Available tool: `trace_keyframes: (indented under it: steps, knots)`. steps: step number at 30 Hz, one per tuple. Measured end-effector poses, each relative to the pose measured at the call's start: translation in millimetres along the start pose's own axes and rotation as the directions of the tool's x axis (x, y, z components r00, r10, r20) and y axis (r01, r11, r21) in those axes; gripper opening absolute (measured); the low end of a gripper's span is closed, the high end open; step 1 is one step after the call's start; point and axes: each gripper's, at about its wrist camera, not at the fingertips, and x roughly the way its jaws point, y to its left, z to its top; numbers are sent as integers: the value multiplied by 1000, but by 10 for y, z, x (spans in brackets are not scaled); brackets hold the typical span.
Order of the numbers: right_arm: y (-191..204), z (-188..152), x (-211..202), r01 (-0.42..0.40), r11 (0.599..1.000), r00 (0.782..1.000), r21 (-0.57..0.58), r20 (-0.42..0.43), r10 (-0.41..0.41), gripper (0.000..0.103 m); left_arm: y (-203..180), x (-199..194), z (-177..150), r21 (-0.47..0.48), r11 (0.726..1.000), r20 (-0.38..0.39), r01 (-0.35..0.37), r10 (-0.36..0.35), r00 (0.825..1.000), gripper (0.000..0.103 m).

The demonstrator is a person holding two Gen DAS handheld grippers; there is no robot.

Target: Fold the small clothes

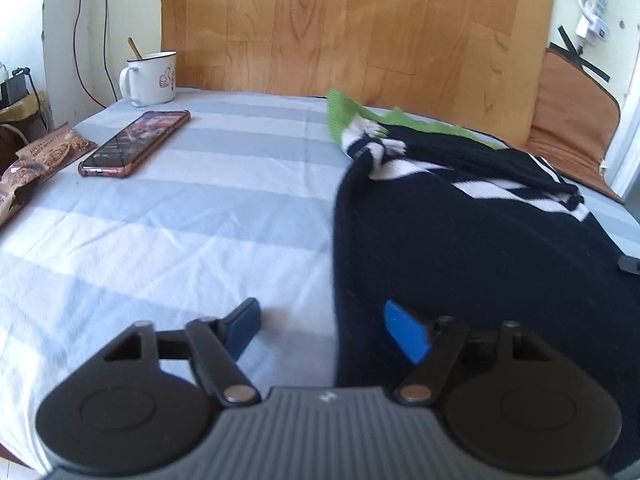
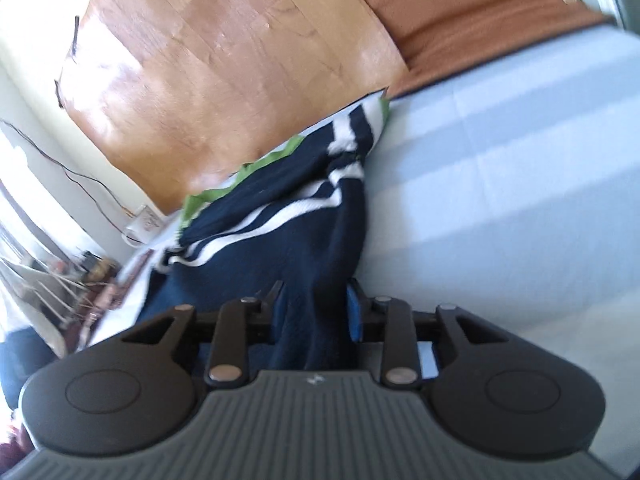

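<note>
Right gripper (image 2: 316, 316) has navy cloth between its part-open jaws, pads not clearly pressing; left gripper (image 1: 324, 328) gapes empty
Dark sweater (image 1: 460, 240) lies on the striped sheet (image 1: 180, 220), filling the left view's right half; its long axis runs from lower centre to the green hem (image 1: 340, 112) at upper centre; right gripper is nearer

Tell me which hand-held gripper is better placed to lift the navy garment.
Probably the right hand-held gripper: the navy garment already runs between its fingers. The left hand-held gripper stands open, only straddling the edge.
</note>
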Motion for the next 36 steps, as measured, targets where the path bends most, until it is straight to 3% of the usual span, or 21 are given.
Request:
trace_keyframes:
  steps: [1,2,3,4,6,8,11,14,16,18,21,25,26,27,28,29,33,36]
  knots:
    - [40,-28,17,2,1000,1000,-5,3,-2,25,-51,-8,-12,22,1000,-1,-9,9,1000,53]
    - [95,-63,41,23,999,1000,-29,4,-23,17,-100,-11,-20,45,999,1,-23,23,1000,39]
    - [154,-82,54,60,996,998,-64,20,-59,14,-143,-14,-27,66,997,8,-39,38,999,24]
    - [192,-107,36,90,993,995,-80,48,-87,13,-161,-13,-22,71,997,9,-35,35,999,16]
    - [179,-110,-24,159,985,983,-69,100,-152,12,-197,-16,-18,74,996,3,-50,50,999,12]
    - [101,-108,-57,148,989,983,-22,111,-144,12,-245,-13,-30,105,992,11,-74,73,997,12]
    - [141,-130,-58,173,983,979,-61,117,-165,12,-293,-15,-59,132,986,26,-97,95,995,12]
    - [127,-127,-66,149,988,984,-45,106,-144,15,-280,-44,-62,134,987,15,-95,93,996,18]
    - [35,-163,-145,103,995,991,3,89,-103,19,-241,-102,-80,123,990,-6,-63,64,998,30]
    - [-25,-225,-260,60,998,996,22,66,-62,22,-185,-183,-145,96,995,-33,-5,8,999,56]
    - [-27,-360,-429,11,1000,999,22,37,-11,29,-68,-341,-301,7,994,-66,113,-112,992,62]
    - [30,-529,-519,-79,996,997,39,-23,80,31,77,-490,-438,-141,955,-68,260,-271,960,72]
    - [87,-567,-504,-84,996,996,19,-38,85,30,83,-498,-442,-156,952,-64,264,-277,959,67]
    - [146,-590,-491,-68,998,997,-8,-37,68,24,75,-496,-441,-156,956,-61,247,-258,964,43]
    - [196,-602,-478,-39,999,999,-36,-28,38,10,57,-480,-437,-139,968,-66,211,-222,973,30]
    - [228,-602,-461,0,999,1000,-51,-16,-1,9,38,-467,-429,-117,980,-70,163,-172,983,14]
    - [282,-553,-518,94,993,994,-70,54,-90,8,127,-491,-431,-136,977,-62,166,-176,982,11]
    - [299,-539,-508,126,988,991,-88,45,-122,8,147,-484,-443,-132,977,-61,168,-177,982,11]
